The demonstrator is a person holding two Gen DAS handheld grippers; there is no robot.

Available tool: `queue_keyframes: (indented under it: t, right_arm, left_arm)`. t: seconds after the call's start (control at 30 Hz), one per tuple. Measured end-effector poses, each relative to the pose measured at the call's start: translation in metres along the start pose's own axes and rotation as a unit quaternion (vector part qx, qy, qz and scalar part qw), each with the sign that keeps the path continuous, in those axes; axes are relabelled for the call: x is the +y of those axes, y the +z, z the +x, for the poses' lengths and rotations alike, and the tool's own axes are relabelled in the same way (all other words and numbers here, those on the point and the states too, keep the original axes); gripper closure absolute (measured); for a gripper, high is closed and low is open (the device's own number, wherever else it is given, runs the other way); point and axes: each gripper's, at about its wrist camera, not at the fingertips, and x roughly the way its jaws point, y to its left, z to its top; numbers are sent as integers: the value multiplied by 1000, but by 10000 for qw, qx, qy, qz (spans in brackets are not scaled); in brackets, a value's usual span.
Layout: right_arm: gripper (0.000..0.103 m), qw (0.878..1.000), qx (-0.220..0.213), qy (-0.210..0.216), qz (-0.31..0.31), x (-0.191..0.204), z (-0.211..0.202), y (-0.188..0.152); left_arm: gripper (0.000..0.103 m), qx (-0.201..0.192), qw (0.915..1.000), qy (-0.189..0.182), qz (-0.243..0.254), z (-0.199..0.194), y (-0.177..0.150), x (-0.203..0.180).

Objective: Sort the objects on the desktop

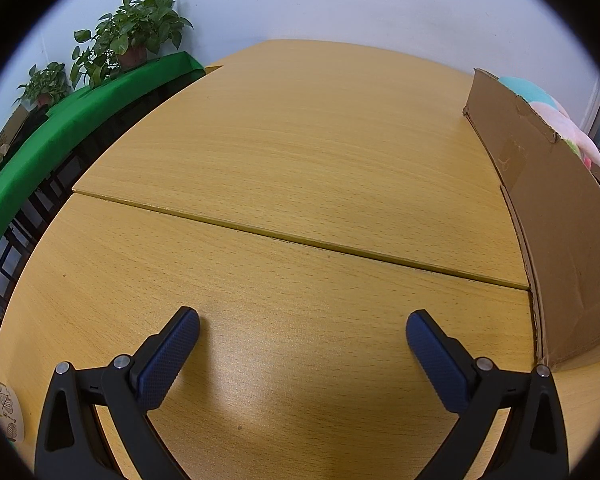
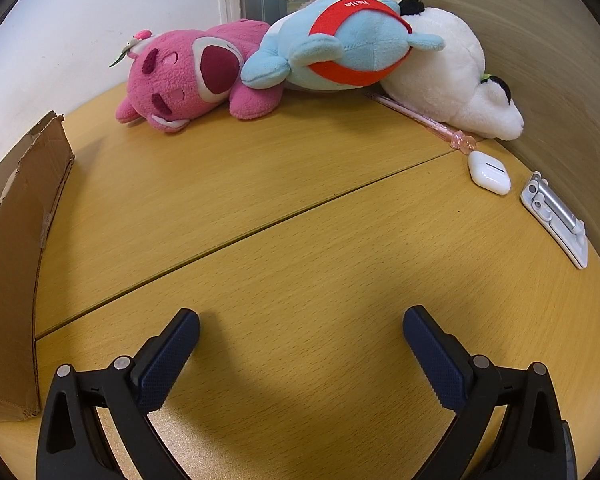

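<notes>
- The left gripper (image 1: 302,322) has its jaws spread wide with nothing between them, tilted down over bare wooden desk (image 1: 300,160)
- The right gripper (image 2: 301,320) is likewise spread wide and empty, above the same desk (image 2: 300,240), near a seam between two desk panels
- A cardboard box (image 1: 548,216) stands on the desk to the right of the left gripper; the right wrist view shows the box (image 2: 12,272) on its left
- Far from the right gripper, at the desk's back edge, lie a pink plush toy (image 2: 192,76), a blue plush toy (image 2: 340,48) leaning on it, and a white plush toy (image 2: 452,76)
- A pink pen (image 2: 420,120) lies partly under the white toy, with a white earbud case (image 2: 489,172) just beside its tip and a silver metal gadget (image 2: 556,220) near the case
- Potted plants (image 1: 136,36) sit on a green ledge (image 1: 80,112) beyond the desk's left side
</notes>
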Motion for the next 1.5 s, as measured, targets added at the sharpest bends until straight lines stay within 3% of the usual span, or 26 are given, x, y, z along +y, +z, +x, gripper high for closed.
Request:
queue_keyframes:
  t: [1.5]
  right_arm:
    - [0,10000,-9,1,-3,-1,0,-1]
  left_arm:
    - [0,-14,10000,-7,-13,1,-3,-1]
